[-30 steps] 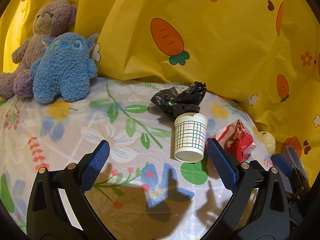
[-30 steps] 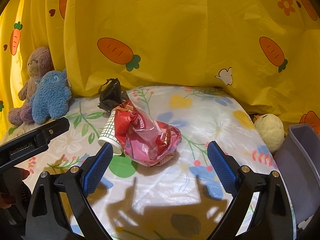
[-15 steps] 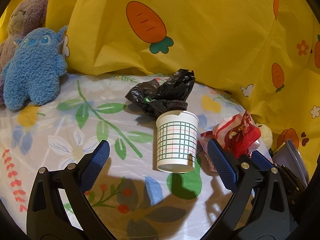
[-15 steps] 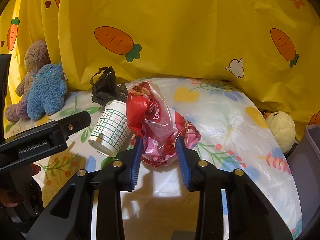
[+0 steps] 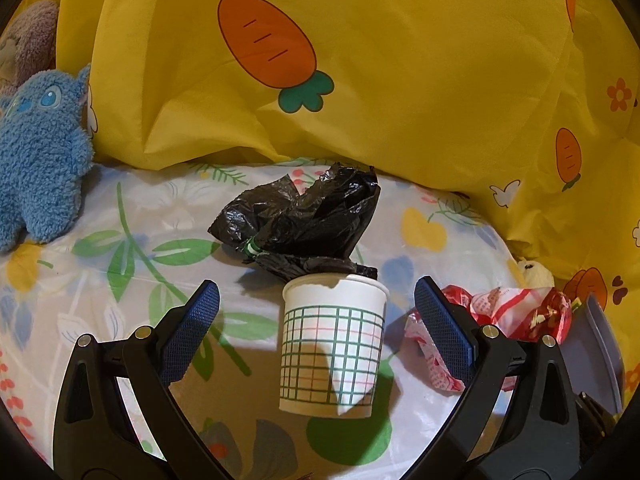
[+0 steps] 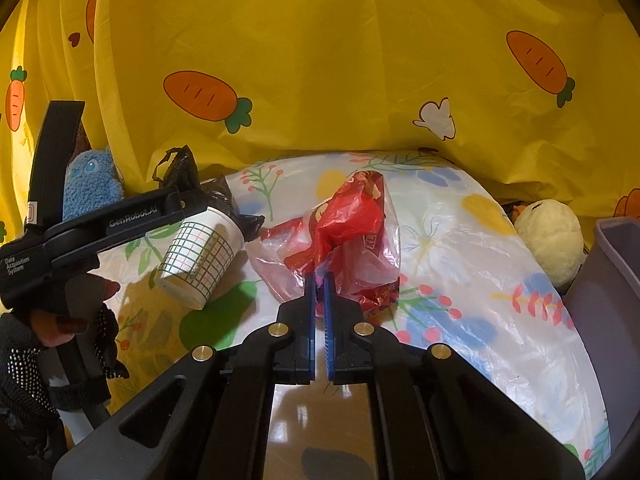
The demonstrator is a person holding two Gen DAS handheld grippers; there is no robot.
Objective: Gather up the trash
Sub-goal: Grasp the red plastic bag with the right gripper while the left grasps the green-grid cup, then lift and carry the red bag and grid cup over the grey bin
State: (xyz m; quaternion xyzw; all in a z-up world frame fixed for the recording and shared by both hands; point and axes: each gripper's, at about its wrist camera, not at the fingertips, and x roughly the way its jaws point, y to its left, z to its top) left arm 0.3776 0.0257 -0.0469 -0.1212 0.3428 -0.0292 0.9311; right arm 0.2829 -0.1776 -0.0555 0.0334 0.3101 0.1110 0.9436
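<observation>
The left gripper (image 6: 192, 216) reads "GenRobot.AI" and "Data Acquisition System"; its jaws stand spread around the cup (image 5: 332, 344). The right gripper (image 6: 319, 280) has just closed, pinching the red bag (image 6: 348, 236), whose print is illegible.

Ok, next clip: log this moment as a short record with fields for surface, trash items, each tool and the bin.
surface: floral table cover, yellow carrot-print cloth behind
trash items: plaid paper cup; black plastic bag behind the cup; red plastic bag
left tool: open, fingers either side of the cup, not touching it
right tool: jaws just closed, pinching the red plastic bag
bin: grey bin at the right edge
bystanders: blue plush, yellow plush
</observation>
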